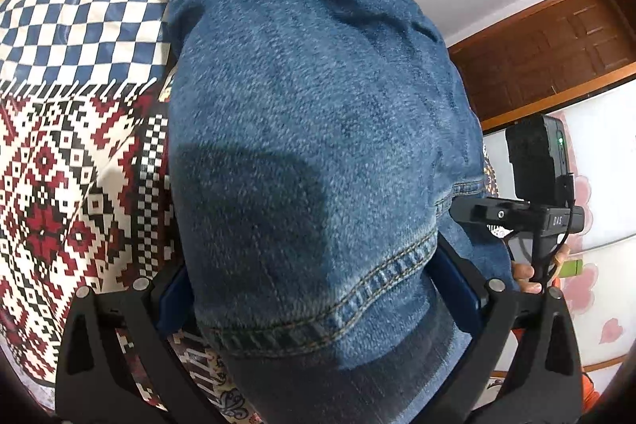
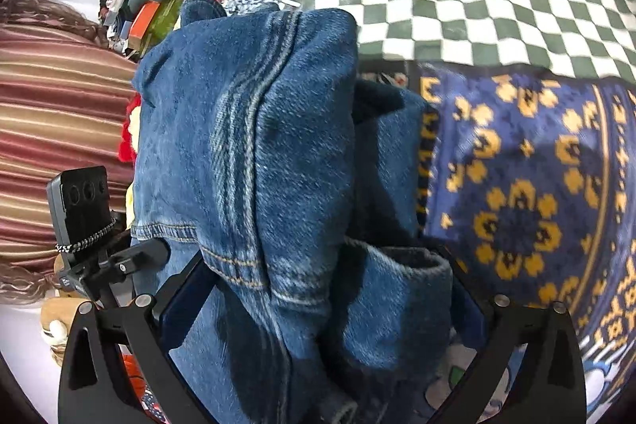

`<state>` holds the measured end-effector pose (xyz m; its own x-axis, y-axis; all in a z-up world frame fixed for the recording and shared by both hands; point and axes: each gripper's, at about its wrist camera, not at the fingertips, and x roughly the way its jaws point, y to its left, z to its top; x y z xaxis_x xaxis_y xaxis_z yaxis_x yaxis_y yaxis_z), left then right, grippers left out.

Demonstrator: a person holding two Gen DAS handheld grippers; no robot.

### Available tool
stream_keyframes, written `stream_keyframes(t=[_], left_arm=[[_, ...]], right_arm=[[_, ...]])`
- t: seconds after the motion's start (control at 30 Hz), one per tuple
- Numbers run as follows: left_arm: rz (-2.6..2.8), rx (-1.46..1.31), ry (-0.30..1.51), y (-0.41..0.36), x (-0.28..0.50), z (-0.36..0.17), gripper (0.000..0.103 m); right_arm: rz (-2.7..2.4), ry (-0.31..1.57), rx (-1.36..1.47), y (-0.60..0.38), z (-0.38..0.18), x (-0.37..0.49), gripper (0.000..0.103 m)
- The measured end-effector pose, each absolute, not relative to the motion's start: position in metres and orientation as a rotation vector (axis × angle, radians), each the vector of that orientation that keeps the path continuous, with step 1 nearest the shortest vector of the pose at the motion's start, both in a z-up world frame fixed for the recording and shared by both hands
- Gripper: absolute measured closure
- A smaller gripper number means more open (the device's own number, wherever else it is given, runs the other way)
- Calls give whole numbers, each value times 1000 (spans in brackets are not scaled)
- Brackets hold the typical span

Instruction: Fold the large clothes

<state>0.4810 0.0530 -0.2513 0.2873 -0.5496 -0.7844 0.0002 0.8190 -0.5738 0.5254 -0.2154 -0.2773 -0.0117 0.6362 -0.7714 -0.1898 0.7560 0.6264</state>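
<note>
Jeans (image 1: 310, 130) lie bunched on the patterned bedspread (image 1: 67, 161), filling both wrist views.

Left gripper (image 1: 314, 289): tongs spread wide, hemmed denim edge between the blue pads; clamped or merely resting, cannot tell.

Right gripper (image 2: 318, 297): tongs also wide, thick folded denim and a cuff between them; grip cannot be told.

Beyond the jeans in the right wrist view, a heap of mixed items (image 2: 135, 10) against the wall; any container holding them cannot be made out.

The jeans (image 1: 302, 130) lie on the bedspread (image 1: 71, 165), their hem between the left tongs (image 1: 318, 308).
</note>
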Motion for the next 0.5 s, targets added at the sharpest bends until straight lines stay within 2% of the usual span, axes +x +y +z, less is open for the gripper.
stream_keyframes(t=[0.23, 0.33, 0.4, 0.43, 0.5], left_arm=[[-384, -682, 1252, 62, 511, -264, 2], [-382, -675, 1226, 59, 511, -260, 9], [-396, -615, 1204, 57, 502, -256, 20], [-405, -591, 1193, 55, 500, -251, 22], [-414, -565, 1182, 53, 496, -246, 27]], right_arm=[[683, 1383, 357, -189, -279, 534, 0], [687, 1355, 351, -190, -275, 529, 1], [712, 1329, 329, -188, -269, 522, 12], [729, 1312, 314, -189, -264, 517, 15], [755, 1289, 278, -184, -253, 510, 28]])
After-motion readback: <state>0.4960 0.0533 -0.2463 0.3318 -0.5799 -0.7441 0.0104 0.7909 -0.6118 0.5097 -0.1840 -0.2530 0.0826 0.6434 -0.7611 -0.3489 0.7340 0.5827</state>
